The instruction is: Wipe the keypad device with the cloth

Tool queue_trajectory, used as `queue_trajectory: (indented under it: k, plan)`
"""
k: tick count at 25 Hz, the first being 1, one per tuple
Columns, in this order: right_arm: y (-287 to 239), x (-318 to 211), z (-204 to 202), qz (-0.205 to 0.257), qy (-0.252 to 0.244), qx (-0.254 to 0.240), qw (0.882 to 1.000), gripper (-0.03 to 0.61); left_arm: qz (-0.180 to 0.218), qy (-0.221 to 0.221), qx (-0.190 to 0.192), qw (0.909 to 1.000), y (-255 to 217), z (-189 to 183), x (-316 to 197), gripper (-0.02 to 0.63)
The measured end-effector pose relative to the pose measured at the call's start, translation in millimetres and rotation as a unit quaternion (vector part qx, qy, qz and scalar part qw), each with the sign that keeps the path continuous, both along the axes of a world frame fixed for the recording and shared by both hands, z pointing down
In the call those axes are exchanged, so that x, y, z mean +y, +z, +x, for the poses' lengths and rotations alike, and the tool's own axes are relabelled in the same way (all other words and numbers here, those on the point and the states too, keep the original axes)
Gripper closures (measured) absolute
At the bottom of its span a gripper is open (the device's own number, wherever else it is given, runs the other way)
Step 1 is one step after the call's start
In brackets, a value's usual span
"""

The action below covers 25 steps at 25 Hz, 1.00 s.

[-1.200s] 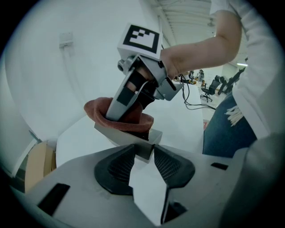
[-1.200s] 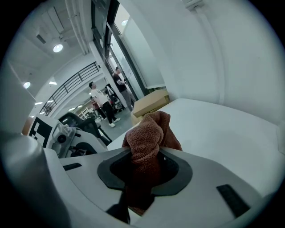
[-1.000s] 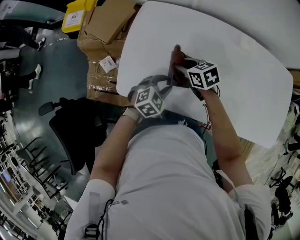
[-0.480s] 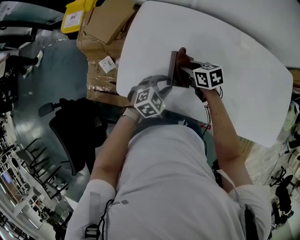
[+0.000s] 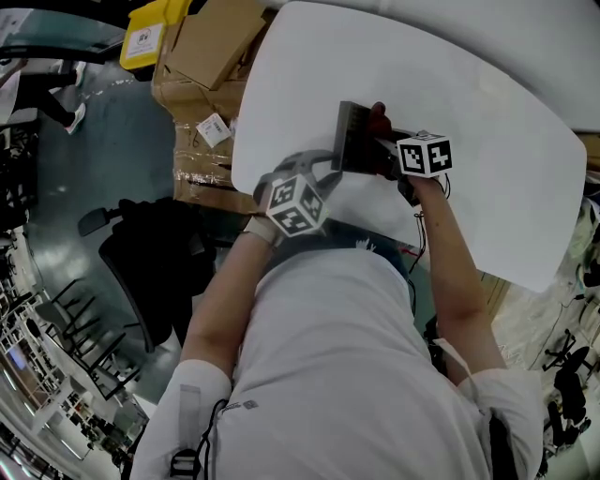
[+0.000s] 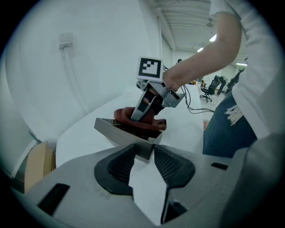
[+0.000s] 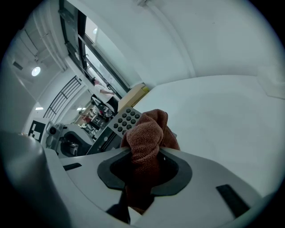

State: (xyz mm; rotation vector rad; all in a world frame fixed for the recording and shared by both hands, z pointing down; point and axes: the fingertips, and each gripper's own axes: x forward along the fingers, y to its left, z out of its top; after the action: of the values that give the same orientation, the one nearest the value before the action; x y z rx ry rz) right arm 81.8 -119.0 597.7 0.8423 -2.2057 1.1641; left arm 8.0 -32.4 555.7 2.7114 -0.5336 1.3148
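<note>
A dark grey keypad device [image 5: 354,141] lies on the white table [image 5: 469,103] near its front edge. My left gripper [image 5: 330,169] is shut on the device's near corner [image 6: 143,151], one pad on each side. My right gripper [image 5: 384,141] is shut on a bunched reddish-brown cloth [image 7: 146,133]. It presses the cloth [image 5: 379,118] onto the device's top face at its right part. In the right gripper view the round keys [image 7: 127,119] show just left of the cloth. From the left gripper view, the cloth [image 6: 133,119] rests on the tilted device [image 6: 120,130] under the right gripper.
Cardboard boxes [image 5: 211,52] and a yellow container [image 5: 155,28] stand on the floor past the table's left edge. A black office chair [image 5: 141,253] is at my left side. Wires [image 6: 196,103] lie on the table behind the right hand.
My right gripper has slid the cloth to the right and lower across the device's top, baring its left part. The left gripper and the device have stayed put.
</note>
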Motion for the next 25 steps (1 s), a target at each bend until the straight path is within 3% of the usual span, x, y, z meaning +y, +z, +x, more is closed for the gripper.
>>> queue_trajectory:
  k: [5, 17, 25]
  plan:
    - [6, -1, 1, -0.008, 0.008, -0.011, 1.000, 0.477, -0.001, -0.002, 0.000, 1.0000, 3, -1, -1, 0.485]
    - [18, -1, 15, -0.013, 0.027, 0.021, 0.999, 0.477, -0.005, -0.013, 0.003, 0.9999, 4, -3, 0, 0.485]
    - [23, 12, 13, -0.025, 0.014, 0.041, 0.999, 0.479, -0.010, -0.015, 0.003, 0.9998, 4, -7, 9, 0.485]
